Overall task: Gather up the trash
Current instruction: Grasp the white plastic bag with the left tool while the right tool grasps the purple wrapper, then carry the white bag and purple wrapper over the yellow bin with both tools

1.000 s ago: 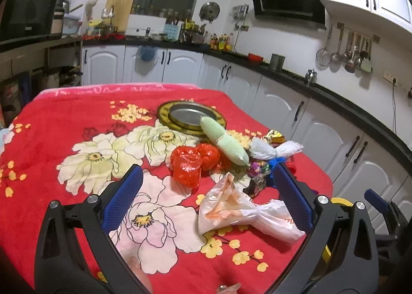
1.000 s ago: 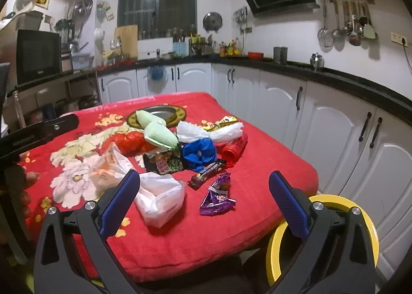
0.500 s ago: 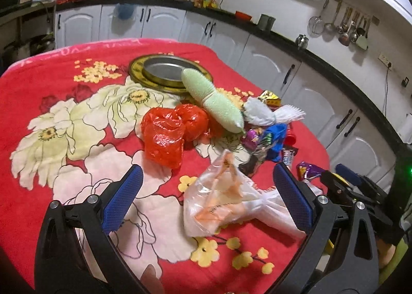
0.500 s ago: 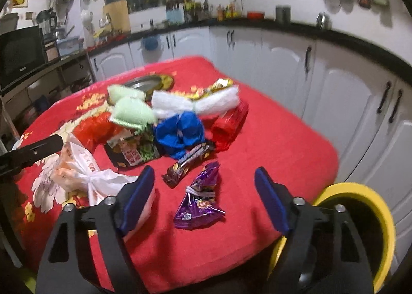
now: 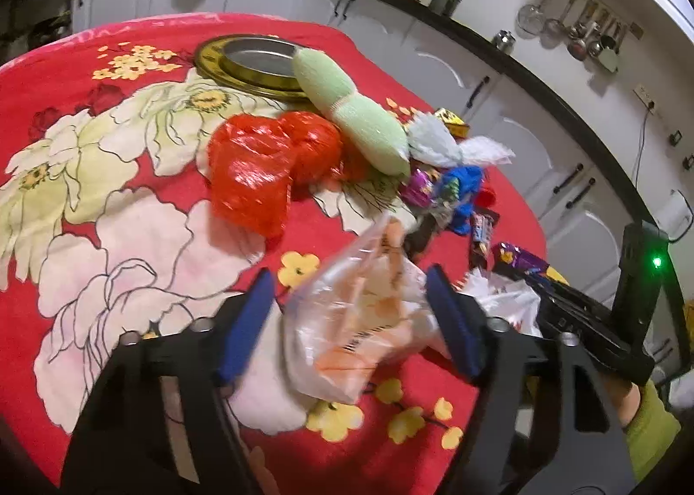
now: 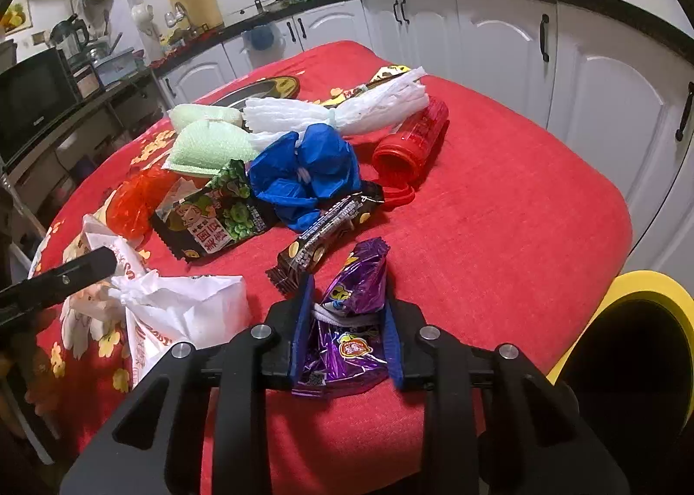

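Note:
Trash lies on a table with a red floral cloth (image 5: 108, 209). My left gripper (image 5: 349, 317) points down over a clear plastic bag with orange print (image 5: 364, 347). Its jaws are closing with the bag between the blue pads; the right pad touches it, the left pad stands just off it. My right gripper (image 6: 347, 304) is closing too, and its pads lie against both sides of a purple snack wrapper (image 6: 360, 278) at the table's near edge. The same bag (image 6: 186, 313) shows left of it.
More trash lies behind: a red plastic bag (image 5: 256, 174), a green foam sleeve (image 5: 355, 118), a blue bag (image 6: 308, 165), white foam netting (image 6: 347, 109), a red tube (image 6: 412, 144) and dark snack packets (image 6: 217, 217). A yellow-rimmed bin (image 6: 642, 282) stands beside the table, lower right.
Both grippers came down toward the table and tilted downward. Their jaws narrowed from wide open: the right one around the purple wrapper, the left one around the clear bag.

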### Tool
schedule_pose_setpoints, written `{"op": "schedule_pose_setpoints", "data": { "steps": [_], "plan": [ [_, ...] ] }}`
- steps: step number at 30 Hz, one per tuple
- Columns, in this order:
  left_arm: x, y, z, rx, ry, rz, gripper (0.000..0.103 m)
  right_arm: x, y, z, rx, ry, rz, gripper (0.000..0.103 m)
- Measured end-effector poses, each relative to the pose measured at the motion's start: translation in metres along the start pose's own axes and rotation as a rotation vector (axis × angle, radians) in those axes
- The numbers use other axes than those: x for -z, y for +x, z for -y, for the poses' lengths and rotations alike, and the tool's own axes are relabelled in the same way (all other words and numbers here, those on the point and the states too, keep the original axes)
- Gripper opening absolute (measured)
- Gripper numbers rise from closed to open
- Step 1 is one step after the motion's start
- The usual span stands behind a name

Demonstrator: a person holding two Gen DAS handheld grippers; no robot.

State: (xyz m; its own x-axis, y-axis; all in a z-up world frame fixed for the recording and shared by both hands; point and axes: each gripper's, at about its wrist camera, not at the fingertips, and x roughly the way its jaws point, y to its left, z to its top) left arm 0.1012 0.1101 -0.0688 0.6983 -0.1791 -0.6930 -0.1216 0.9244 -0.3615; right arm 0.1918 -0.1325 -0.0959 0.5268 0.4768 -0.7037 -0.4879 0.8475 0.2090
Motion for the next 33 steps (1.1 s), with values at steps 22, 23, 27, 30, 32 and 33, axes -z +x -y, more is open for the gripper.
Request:
{"op": "schedule_pose_setpoints", "data": {
  "steps": [22,23,27,30,32,33],
  "plan": [
    [0.008,-0.039,0.042,-0.039,0.156,0.082,0.020,0.006,-0.048,0.015,0.022,0.045,0.115,0.026],
    [0.007,-0.041,0.045,-0.033,0.157,0.088,0.020,0.006,-0.053,0.017,0.024,0.047,0.123,0.026],
    [0.002,-0.049,0.062,-0.013,0.182,0.115,0.020,0.005,-0.072,0.026,0.038,0.061,0.155,0.026],
    [-0.002,-0.052,0.077,0.004,0.204,0.131,0.019,0.006,-0.089,0.034,0.060,0.071,0.182,0.026],
    [-0.005,-0.052,0.087,0.022,0.215,0.136,0.019,0.008,-0.103,0.043,0.077,0.085,0.200,0.026],
    [-0.007,-0.052,0.095,0.032,0.228,0.143,0.019,0.009,-0.109,0.047,0.087,0.090,0.209,0.026]
  ]
}}
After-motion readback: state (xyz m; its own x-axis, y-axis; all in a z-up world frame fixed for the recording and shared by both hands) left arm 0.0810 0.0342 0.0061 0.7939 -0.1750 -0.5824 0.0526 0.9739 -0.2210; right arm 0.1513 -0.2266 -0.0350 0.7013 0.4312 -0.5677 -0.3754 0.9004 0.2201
